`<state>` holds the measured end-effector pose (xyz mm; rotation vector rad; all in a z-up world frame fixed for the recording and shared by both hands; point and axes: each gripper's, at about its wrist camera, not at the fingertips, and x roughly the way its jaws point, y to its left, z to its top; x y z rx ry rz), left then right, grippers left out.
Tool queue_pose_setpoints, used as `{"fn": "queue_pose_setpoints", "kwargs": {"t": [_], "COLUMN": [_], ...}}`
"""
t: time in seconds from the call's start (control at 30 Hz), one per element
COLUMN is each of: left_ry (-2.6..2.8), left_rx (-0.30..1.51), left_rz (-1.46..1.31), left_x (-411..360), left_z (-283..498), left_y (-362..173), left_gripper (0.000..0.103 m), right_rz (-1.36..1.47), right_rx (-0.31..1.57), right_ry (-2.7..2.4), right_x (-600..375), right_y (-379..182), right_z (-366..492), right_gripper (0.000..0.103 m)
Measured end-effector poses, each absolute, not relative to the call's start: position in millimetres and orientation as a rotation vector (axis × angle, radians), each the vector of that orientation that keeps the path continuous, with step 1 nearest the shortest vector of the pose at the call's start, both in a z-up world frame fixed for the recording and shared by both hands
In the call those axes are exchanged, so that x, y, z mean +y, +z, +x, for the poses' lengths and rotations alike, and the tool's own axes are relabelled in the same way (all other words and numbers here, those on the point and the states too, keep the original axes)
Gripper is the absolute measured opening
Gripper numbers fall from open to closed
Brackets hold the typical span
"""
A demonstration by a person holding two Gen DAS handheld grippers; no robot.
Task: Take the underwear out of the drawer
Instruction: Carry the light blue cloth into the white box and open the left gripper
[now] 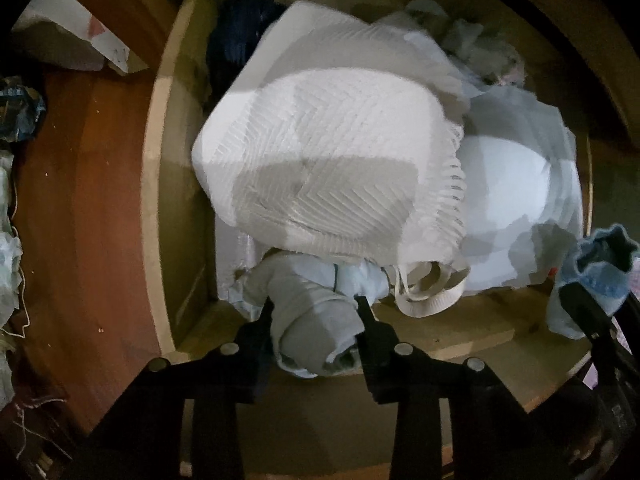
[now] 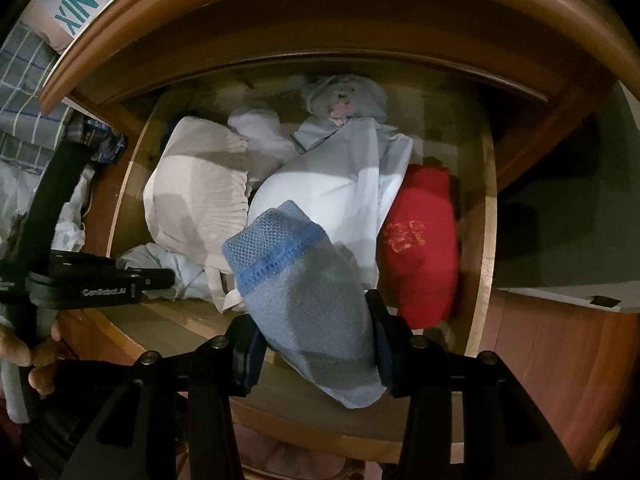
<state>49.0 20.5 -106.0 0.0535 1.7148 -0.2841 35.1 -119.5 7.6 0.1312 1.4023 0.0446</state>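
An open wooden drawer [image 1: 160, 208] holds folded clothes. My left gripper [image 1: 316, 312] is shut on a rolled pale grey-blue garment [image 1: 312, 320] at the drawer's front left corner. A cream ribbed garment [image 1: 320, 160] with straps lies just beyond it. My right gripper [image 2: 316, 320] is shut on a blue knit sock-like piece [image 2: 312, 296] with a brighter blue band, held above the drawer's front. That blue piece also shows at the right edge of the left wrist view [image 1: 600, 268]. The left gripper shows at the left of the right wrist view [image 2: 160, 278].
The drawer [image 2: 486, 240] also holds a white garment [image 2: 320, 192], a red garment with orange embroidery [image 2: 420, 248], and a grey bundle [image 2: 340, 96] at the back. A box with teal letters [image 2: 92, 4] sits on top of the dresser. Wooden floor [image 1: 80, 220] lies left.
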Motion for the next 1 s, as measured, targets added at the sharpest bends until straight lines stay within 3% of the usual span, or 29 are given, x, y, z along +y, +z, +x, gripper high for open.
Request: {"fn": "queue_pose_setpoints", "kwargs": {"t": [0.47,1.0], "left_ry": [-0.398,-0.514], "left_rx": [1.557,1.09], "left_rz": [0.009,0.074], "left_x": [43,74], "left_z": [18,20], "left_y": [-17,178], "left_gripper": [0.036,0.036], "right_rz": [0.108,0.041], "right_rx": [1.405,1.431], "right_ry": [0.049,0.019], "right_x": [-119,-114], "right_y": [6,-4], "right_z": [34,32], "right_gripper": [0.043,0.043]}}
